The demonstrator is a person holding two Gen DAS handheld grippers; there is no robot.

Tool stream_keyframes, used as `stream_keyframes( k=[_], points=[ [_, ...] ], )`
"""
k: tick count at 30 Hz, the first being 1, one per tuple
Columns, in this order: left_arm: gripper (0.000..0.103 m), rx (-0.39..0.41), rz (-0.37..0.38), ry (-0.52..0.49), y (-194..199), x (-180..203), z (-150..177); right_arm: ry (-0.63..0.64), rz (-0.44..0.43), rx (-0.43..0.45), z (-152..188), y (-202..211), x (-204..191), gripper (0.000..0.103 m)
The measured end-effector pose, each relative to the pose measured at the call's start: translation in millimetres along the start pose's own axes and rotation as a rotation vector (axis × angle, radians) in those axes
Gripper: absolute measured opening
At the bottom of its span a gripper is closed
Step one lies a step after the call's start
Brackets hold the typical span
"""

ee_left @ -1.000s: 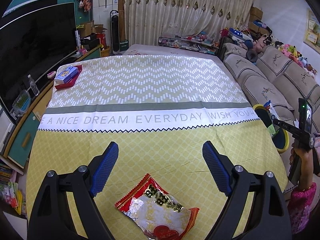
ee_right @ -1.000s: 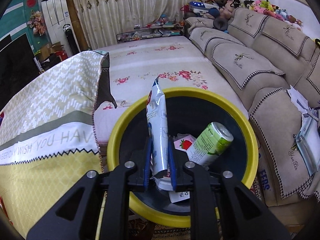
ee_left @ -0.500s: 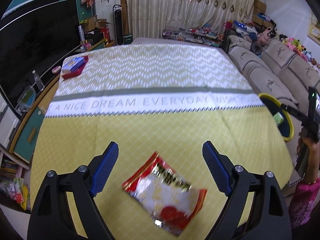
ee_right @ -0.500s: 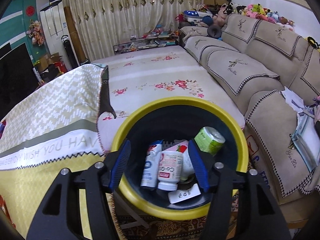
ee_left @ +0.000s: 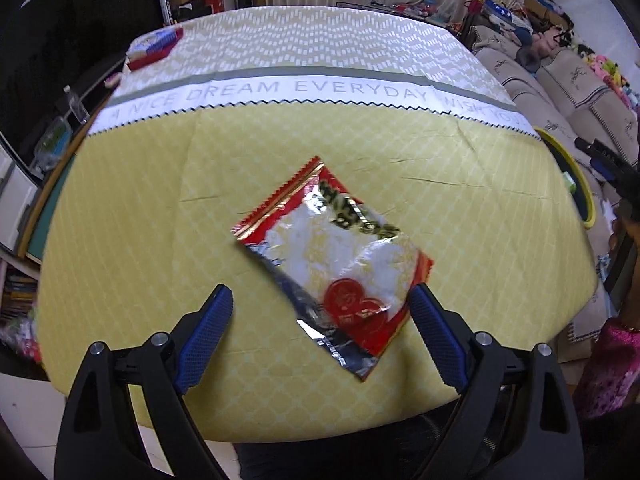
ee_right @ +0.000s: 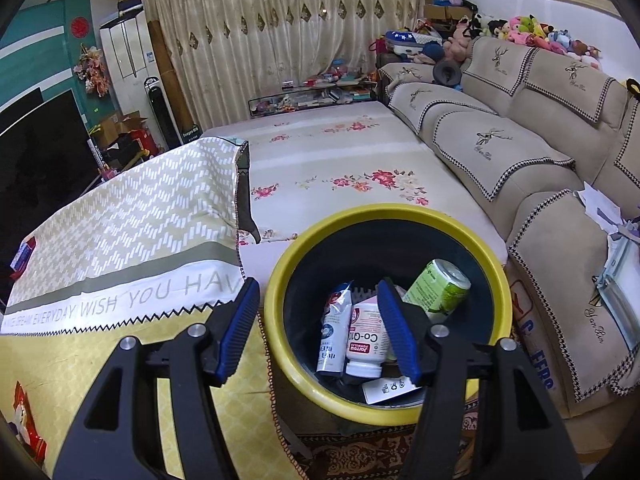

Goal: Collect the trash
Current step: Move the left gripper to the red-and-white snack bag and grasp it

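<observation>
The left gripper (ee_left: 318, 322), jaws wide apart, hovers over the snack wrapper (ee_left: 334, 266) lying on the yellow tablecloth (ee_left: 120, 216). Beside that cloth, the right gripper (ee_right: 316, 320), jaws having just opened and empty, hangs over the yellow-rimmed bin (ee_right: 280, 280) holding a tube (ee_right: 334, 330), bottle (ee_right: 366, 338) and can (ee_right: 438, 290).

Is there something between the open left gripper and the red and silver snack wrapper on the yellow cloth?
No. In the left wrist view only bare yellow cloth separates the left gripper from the red and silver snack wrapper.

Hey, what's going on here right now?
A person is collecting trash with two handheld grippers. The left gripper, open, hovers over a red and silver snack wrapper lying on the yellow tablecloth. The right gripper, jaws just opened and empty, hangs over the yellow-rimmed bin, which holds a tube, bottle and can.
</observation>
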State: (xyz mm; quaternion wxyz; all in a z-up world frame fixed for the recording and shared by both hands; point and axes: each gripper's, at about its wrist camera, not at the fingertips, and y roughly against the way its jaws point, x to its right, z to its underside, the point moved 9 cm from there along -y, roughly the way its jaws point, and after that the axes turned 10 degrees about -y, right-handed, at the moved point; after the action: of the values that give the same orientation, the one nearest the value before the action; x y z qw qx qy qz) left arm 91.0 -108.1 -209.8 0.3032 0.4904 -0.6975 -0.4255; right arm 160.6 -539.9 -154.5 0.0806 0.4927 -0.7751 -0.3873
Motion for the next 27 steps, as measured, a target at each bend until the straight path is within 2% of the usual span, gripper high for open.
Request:
stream_keyframes(
  k=[5, 13, 16, 19, 24, 27],
  points=[
    [0.089, 0.012, 0.032, -0.024, -10.6, 12.2, -16.9, -0.006, -0.001, 0.0, -0.1, 1.1, 1.8, 0.059],
    [0.089, 0.071, -0.004, -0.129, -36.0, 25.2, -88.9, -0.004, 0.001, 0.001, -0.5, 2.2, 0.8, 0.059],
    [0.089, 0.075, -0.016, -0.171, -35.8, 31.4, -101.9, 0.0, 0.001, -0.001, -0.9, 2.0, 1.2, 0.059],
    [0.089, 0.065, -0.031, -0.196, -27.3, 33.0, -94.0, -0.004, -0.001, -0.002, -1.4, 1.5, 1.4, 0.059],
    [0.089, 0.03, -0.006, -0.096, -23.2, 20.2, -63.8, -0.01, -0.018, -0.008, 0.0, -0.6, -2.9, 0.059],
    [0.088, 0.023, -0.007, -0.077, -30.5, 19.1, -58.4, 0.002, -0.024, -0.014, 3.2, -0.2, -7.4, 0.059]
  ],
)
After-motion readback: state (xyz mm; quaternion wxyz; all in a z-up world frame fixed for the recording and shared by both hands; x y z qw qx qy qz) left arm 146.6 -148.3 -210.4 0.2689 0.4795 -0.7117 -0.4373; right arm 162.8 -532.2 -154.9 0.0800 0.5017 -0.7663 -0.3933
